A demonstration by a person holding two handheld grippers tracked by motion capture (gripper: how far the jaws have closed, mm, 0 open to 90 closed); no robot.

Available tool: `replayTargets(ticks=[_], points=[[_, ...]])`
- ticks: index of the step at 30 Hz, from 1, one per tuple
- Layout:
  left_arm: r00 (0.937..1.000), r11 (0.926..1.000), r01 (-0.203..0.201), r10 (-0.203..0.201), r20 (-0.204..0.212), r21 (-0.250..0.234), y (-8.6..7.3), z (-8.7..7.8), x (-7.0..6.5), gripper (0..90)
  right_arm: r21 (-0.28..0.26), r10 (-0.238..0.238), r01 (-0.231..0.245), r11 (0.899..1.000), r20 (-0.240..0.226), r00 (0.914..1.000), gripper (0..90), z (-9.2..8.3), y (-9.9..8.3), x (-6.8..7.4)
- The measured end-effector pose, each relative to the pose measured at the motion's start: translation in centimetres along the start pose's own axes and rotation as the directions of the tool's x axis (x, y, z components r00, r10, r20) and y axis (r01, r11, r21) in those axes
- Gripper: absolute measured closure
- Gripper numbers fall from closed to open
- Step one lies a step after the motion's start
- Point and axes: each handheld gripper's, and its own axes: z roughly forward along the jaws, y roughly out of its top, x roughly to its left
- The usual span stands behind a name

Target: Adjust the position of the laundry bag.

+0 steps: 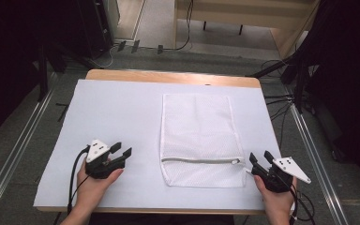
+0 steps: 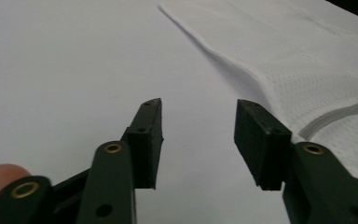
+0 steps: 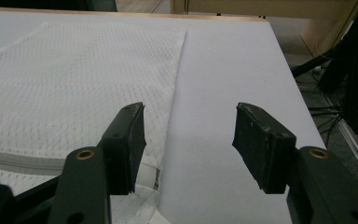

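Note:
A white mesh laundry bag [image 1: 199,136] lies flat in the middle of the table, its grey zipper [image 1: 201,160] running across near the front end and shut, with the pull [image 1: 236,161] at the right. My left gripper [image 1: 121,150] rests open on the sheet, a hand's width left of the bag [image 2: 307,70]; nothing is between its jaws [image 2: 198,135]. My right gripper [image 1: 260,157] stands open at the bag's right front corner, close to the zipper's end. In the right gripper view the bag [image 3: 74,79] and zipper [image 3: 18,162] lie left of the gripper [image 3: 189,140].
A white sheet [image 1: 112,112] covers the wooden table [image 1: 168,76]. Grey carpet, metal rails [image 1: 14,150] and black cables [image 1: 281,101] surround the table. A wooden bench [image 1: 243,14] stands beyond the far edge.

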Motion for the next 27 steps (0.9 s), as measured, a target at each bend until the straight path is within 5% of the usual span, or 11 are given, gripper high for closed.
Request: replayTargets(ticks=[6, 9, 14, 20, 27], points=[[0.9906, 0.9973, 0.014, -0.024, 0.135, 0.072, 1.0, 3.3, -1.7, 62.8, 0.001, 0.0, 0.0, 1.0, -0.009, 1.0, 43.8, 0.1, 0.0, 0.2], [0.9846, 0.9927, 0.041, -0.059, 0.164, 0.114, 1.3, 4.9, -2.2, 62.3, 0.002, -0.001, 0.001, 1.0, -0.012, 0.9999, 43.4, 0.2, -0.1, 0.2], [0.979, 0.9846, 0.068, -0.097, 0.179, 0.161, 1.8, 7.2, -3.0, 62.3, 0.006, -0.007, 0.007, 1.0, -0.018, 0.9998, 42.8, 0.2, -0.1, 0.4], [0.9806, 0.9806, 0.055, -0.089, 0.175, 0.188, 2.2, 8.5, -3.6, 59.9, 0.009, -0.009, 0.009, 1.0, -0.024, 0.9997, 41.9, 0.3, -0.1, 0.5], [0.9765, 0.9731, 0.095, -0.132, 0.17, 0.21, 2.4, 9.8, -4.1, 58.2, 0.017, -0.024, 0.024, 1.0, -0.029, 0.9993, 41.2, 0.4, -0.2, 0.8]])
